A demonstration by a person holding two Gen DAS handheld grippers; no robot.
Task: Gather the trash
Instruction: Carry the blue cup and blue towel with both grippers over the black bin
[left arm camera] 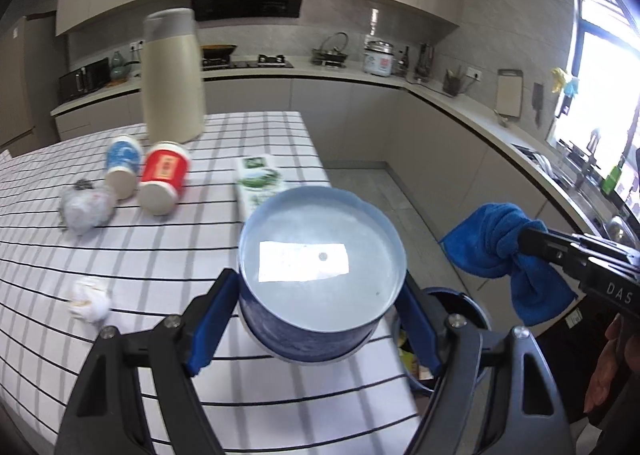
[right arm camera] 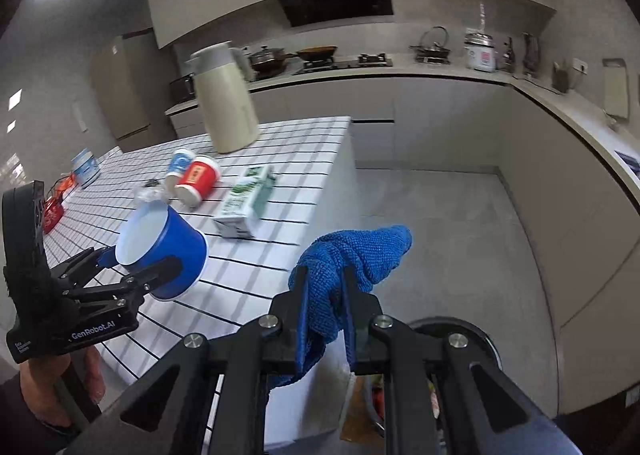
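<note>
Blue cup [left arm camera: 320,275] clasped sideways in left fingers [left arm camera: 216,319], above bench [left arm camera: 160,255] edge beside bin [left arm camera: 460,307]; right fingers [right arm camera: 304,319] clenched on cloth [right arm camera: 352,255].

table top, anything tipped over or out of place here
Yes. The red cup and the blue-patterned cup lie on their sides by the upright thermos; the milk carton lies flat, and crumpled wads sit loose on the checked tablecloth.

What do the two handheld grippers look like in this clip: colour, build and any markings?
Both are black, angular linkage frames with silver pivot bolts and blue finger pads. The left gripper has "GenRobot.AI" printed in white on its body, with smaller white text beside it. The right gripper shows white letters "DAS" on its side. No cables are visible, and a dark sleeve shows at the left hand.
</note>
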